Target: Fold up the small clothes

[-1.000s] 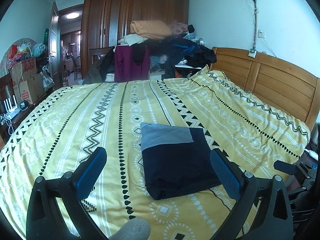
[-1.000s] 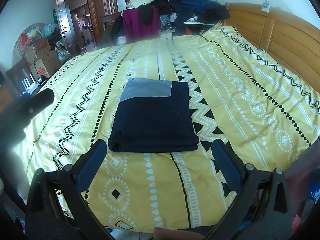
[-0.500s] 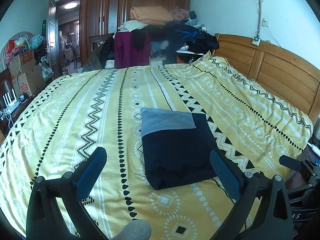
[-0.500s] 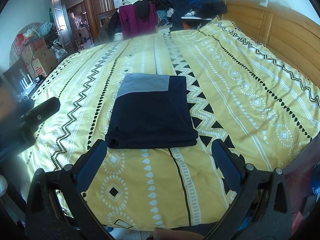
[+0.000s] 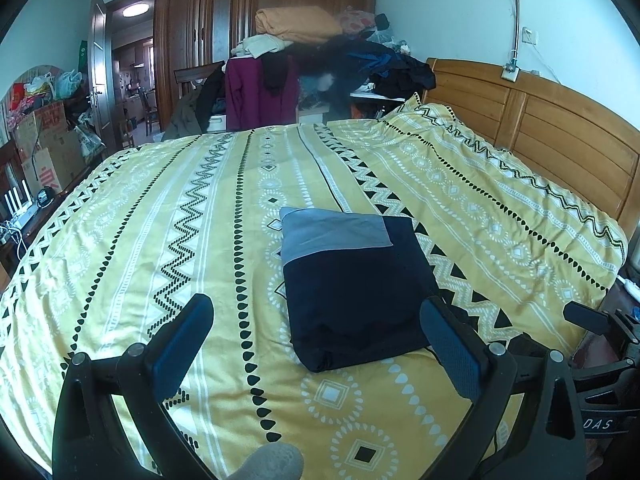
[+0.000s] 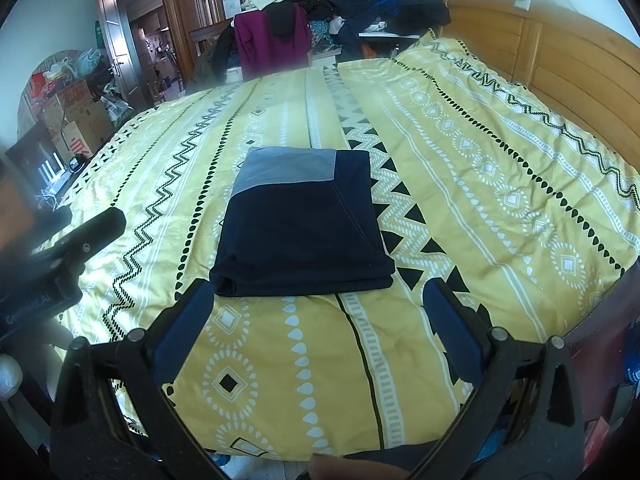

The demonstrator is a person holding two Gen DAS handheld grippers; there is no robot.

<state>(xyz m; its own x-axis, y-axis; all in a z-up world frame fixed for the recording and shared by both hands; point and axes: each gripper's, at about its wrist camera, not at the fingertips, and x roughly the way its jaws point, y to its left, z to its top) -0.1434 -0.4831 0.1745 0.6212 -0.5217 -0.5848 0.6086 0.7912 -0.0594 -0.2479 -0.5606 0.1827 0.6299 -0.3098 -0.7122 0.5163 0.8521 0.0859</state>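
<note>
Nearest the left wrist camera, the left gripper [image 5: 316, 320] hangs above the near edge of the bed with its jaws spread wide and nothing between them; its blue pads [image 5: 182, 344] sit apart on either side of the view. The right gripper [image 6: 318, 304] is held the same way, jaws wide and empty, over the front strip of the yellow patterned bedspread [image 6: 480, 184]. Just beyond both pairs of fingers lies the folded garment [image 6: 300, 232], a neat dark navy rectangle with a grey panel at its far left corner (the folded edge faces the cameras), resting flat on the bedspread near the middle of the bed and touched by neither gripper. In the right wrist view the left gripper shows as a dark blurred shape at the left edge, well apart from the garment. To the right, the wooden headboard [image 5: 560, 128] runs along the side of the bed. Past the far edge of the bed stands a heap of clothes [image 5: 320, 48], a maroon top [image 5: 256, 96] hanging in front of it, with a tall wooden wardrobe [image 5: 224, 20] behind and cardboard boxes [image 5: 44, 148] stacked by the open door [image 5: 100, 60] on the left.
</note>
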